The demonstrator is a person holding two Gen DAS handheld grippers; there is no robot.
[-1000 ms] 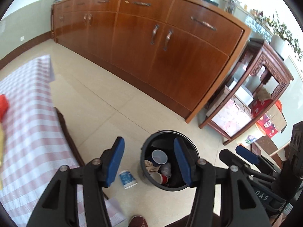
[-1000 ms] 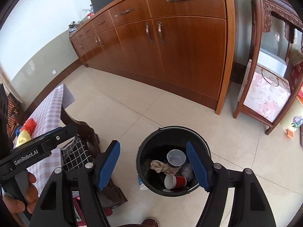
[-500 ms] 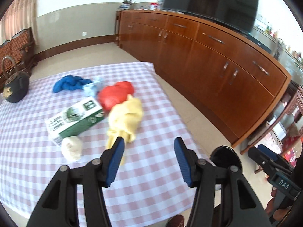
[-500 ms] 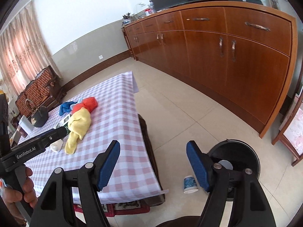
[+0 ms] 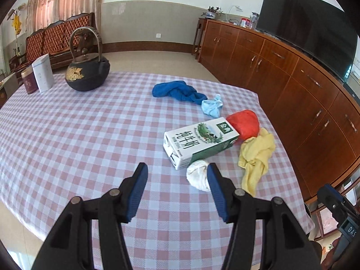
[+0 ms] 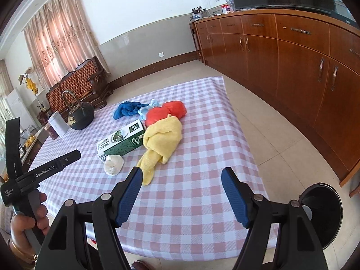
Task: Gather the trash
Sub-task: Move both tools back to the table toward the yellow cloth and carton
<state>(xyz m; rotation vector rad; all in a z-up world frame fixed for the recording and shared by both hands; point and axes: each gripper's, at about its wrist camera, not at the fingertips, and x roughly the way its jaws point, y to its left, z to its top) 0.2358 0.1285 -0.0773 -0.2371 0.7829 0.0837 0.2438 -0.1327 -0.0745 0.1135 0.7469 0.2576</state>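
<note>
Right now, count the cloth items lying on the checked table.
4, along the table's cabinet side: a dark blue cloth farthest back, a light blue one beside it, a red one behind the milk carton, and a yellow one nearest. None appears hidden.

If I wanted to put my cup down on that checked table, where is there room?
The broad stretch of checked cloth between the black kettle and the milk carton is bare, as is the near strip by the left gripper. The cabinet-side edge is crowded: blue cloth, red bundle, yellow cloth and white wad cluster round the carton.
</note>
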